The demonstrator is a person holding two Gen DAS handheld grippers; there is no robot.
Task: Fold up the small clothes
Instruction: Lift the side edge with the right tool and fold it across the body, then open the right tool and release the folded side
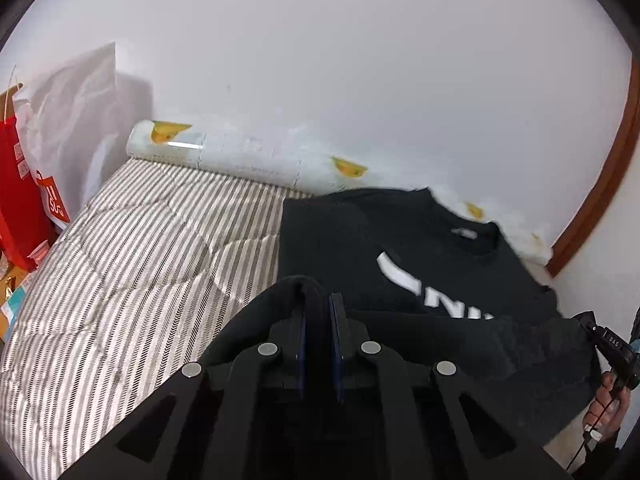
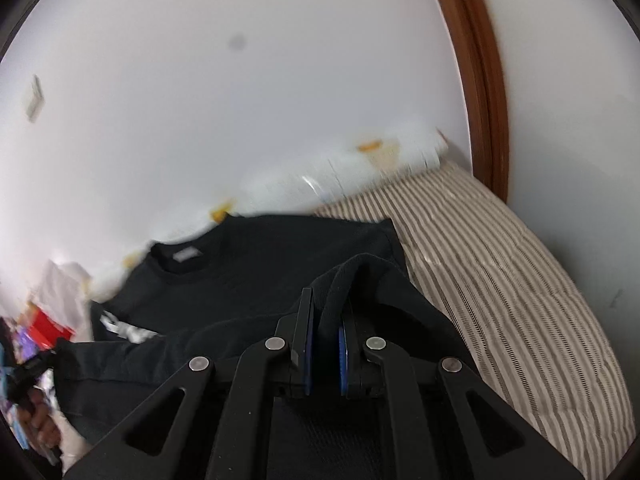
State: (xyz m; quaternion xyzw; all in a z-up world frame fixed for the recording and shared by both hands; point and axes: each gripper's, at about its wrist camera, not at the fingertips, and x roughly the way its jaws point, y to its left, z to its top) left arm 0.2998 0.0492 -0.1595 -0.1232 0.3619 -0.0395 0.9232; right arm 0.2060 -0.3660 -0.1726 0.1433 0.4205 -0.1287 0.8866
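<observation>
Black sweatshirt (image 1: 352,240) on striped bed (image 1: 120,264): soft, limp, light. Your left gripper (image 1: 318,312) and right gripper (image 2: 326,316) fingers clench its near hem corners; hold there.

Plain white wall (image 1: 340,60) in soft even light, a bed covered by a beige-and-white striped quilt (image 1: 120,260) pushed against it, a curved brown wooden frame (image 2: 480,80) at the bed's right end, a pale wall switch plate (image 2: 34,98) high on the left
</observation>
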